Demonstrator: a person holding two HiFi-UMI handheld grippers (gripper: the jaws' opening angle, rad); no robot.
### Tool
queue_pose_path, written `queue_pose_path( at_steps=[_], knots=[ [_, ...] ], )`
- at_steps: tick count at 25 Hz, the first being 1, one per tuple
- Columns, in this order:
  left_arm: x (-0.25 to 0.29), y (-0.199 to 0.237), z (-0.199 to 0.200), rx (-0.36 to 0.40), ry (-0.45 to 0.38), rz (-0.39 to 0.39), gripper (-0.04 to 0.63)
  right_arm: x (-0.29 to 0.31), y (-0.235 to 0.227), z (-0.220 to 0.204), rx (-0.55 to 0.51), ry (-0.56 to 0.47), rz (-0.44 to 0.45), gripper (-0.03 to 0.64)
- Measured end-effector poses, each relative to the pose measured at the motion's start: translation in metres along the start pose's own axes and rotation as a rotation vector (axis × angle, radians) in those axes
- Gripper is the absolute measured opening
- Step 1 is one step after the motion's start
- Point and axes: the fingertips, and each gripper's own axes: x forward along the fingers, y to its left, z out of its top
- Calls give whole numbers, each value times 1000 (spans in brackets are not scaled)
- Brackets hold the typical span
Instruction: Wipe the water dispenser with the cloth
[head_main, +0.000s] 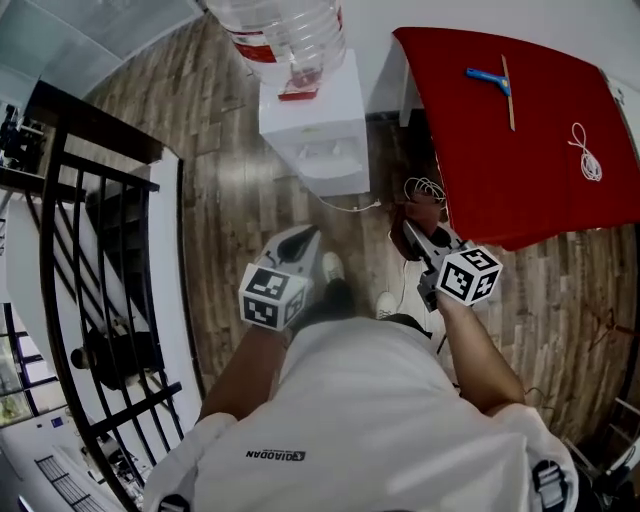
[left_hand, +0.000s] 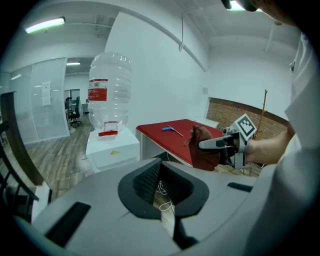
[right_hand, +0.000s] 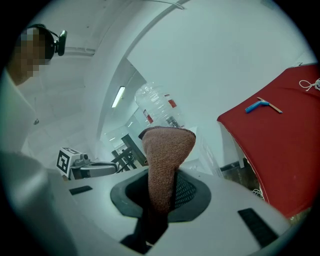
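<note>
The wiping looks to be at its very start. The cloth (right_hand: 166, 157) is in hand but touches nothing. The right gripper (head_main: 420, 240) is clamped on the brown cloth, whose folded end stands up above the jaws in the right gripper view. In the head view the cloth hangs in the air in front of the person, beside the near corner of the red desk (head_main: 520, 160). The left gripper (head_main: 303, 245) has its jaws drawn together with nothing between them; only floor and a white cord show beyond. The water dispenser (head_main: 318, 135), a white cabinet with a large clear bottle (head_main: 285, 30) on top, stands ahead against the wall, apart from both grippers. No part of it shows a mark of wiping, so judging from this, the top, front and sides all remain to be done. A blue tool (head_main: 488, 78) lies unused on the desk.
</note>
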Motion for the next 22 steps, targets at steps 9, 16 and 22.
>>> queue_pose_path(
  at_steps=[9, 16, 22],
  knots=[
    [38, 83, 44, 90, 17, -142, -11, 86, -29, 55, 37, -61, -144, 55],
    [56, 137, 59, 152, 46, -209, -11, 139, -16, 79, 32, -119, -179, 55],
    [81, 151, 76, 156, 39, -239, -11, 161, -25, 87, -21, -59, -198, 55]
  ],
)
